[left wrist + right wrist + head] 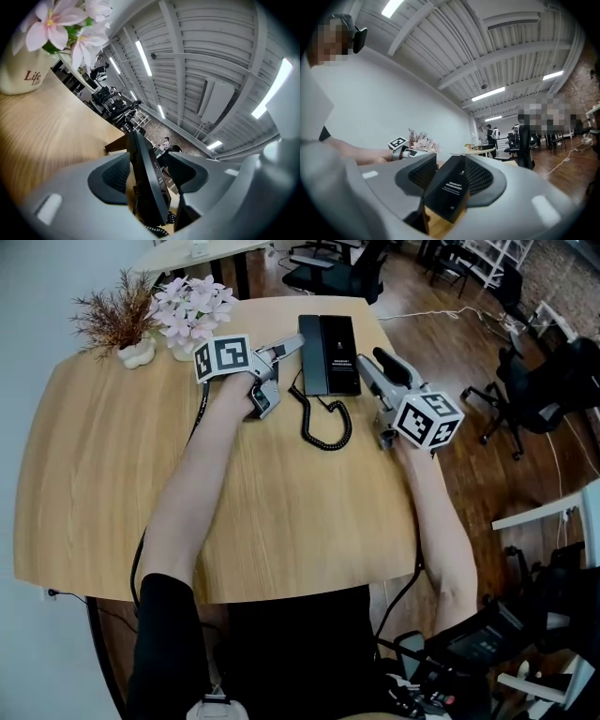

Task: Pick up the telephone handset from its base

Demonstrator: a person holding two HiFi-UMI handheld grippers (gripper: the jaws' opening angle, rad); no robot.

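**Left gripper** (292, 343), at the telephone's ten o'clock: jaws partly apart, straddling the telephone handset (310, 352) edge-on, pads not visibly pressing it. The handset lies on its base (340, 354) near twelve o'clock on the wooden table (112, 484), with the coiled cord (326, 427) trailing toward six. **Right gripper** (367, 368), at the base's three o'clock: jaws wide apart around the base's corner, gripping nothing.
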